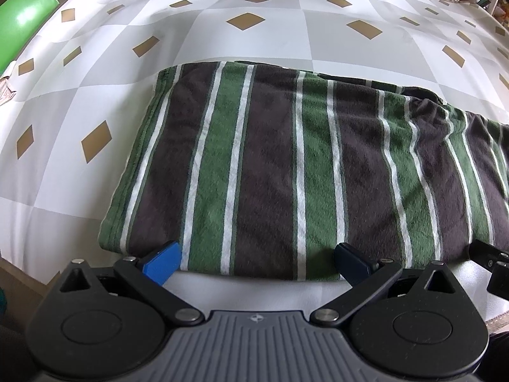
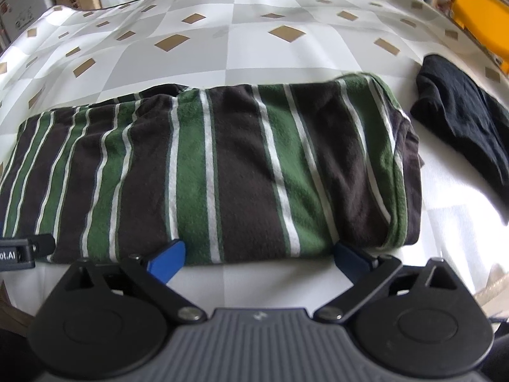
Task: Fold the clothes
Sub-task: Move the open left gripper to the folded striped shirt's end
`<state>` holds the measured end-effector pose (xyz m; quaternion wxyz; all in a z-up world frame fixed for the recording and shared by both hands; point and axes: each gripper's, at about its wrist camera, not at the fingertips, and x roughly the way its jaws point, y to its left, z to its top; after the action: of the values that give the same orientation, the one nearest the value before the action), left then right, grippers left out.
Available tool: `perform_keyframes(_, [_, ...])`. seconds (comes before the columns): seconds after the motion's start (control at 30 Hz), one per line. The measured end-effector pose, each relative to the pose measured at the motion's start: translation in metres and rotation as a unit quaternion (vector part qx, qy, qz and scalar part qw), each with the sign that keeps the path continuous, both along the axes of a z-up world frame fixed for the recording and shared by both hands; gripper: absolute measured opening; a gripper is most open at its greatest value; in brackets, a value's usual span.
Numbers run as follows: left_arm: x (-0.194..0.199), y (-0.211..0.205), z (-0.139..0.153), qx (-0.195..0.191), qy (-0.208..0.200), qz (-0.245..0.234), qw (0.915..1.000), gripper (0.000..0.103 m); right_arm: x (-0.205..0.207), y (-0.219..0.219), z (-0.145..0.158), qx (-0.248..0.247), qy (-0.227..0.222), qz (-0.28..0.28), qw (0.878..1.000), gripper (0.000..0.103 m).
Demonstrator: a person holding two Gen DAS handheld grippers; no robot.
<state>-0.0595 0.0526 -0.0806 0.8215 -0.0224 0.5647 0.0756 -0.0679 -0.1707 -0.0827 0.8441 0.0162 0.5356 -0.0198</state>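
- The yellow bin [image 2: 480,25] at the far right edge is cut off by the frame; what is inside it cannot be seen.
- The striped garment [image 1: 286,165] lies folded on the checked tablecloth [image 1: 191,31], with its near edge just in front of both tools.
- The left gripper [image 1: 257,259] is spread wide, with its fingertips at the near hem and nothing pinched between them.
- The right gripper [image 2: 261,259] is equally wide apart at the same hem and holds nothing.
- A black cloth [image 2: 461,121] lies apart, to the right of the garment, partly cut off.
- The garment's right end looks bunched; its layers are hard to count.
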Motion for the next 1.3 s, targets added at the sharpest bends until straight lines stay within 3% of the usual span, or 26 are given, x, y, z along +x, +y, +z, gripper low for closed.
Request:
perform_keyframes(0.17, [-0.003,0.004,0.003,0.006,0.0,0.011,0.9999,0.103,0.001,-0.003,0.003,0.013,-0.003,-0.013,1.0,0.099])
perform_keyframes(0.4, [-0.006,0.018,0.005,0.01,0.004,0.047,0.9989,0.103,0.0,-0.011,0.016,0.022,-0.052,-0.032,0.998,0.097])
perform_keyframes(0.6, [-0.007,0.035,0.005,-0.005,0.007,0.087,0.9962,0.103,0.005,-0.005,0.01,0.008,-0.029,-0.012,0.999,0.097])
perform_keyframes(0.87, [-0.013,0.069,0.005,-0.063,0.014,0.165,0.9842,0.103,0.005,-0.004,0.01,0.009,-0.025,-0.017,1.0,0.097])
perform_keyframes(1.17, [-0.015,0.086,0.007,-0.098,0.01,0.2,0.9749,0.103,0.006,0.008,0.022,0.03,-0.049,0.005,0.998,0.097])
perform_keyframes(1.3, [-0.016,0.095,0.003,-0.133,0.001,0.223,0.9657,0.102,0.006,0.019,0.027,0.039,-0.058,0.034,0.997,0.097])
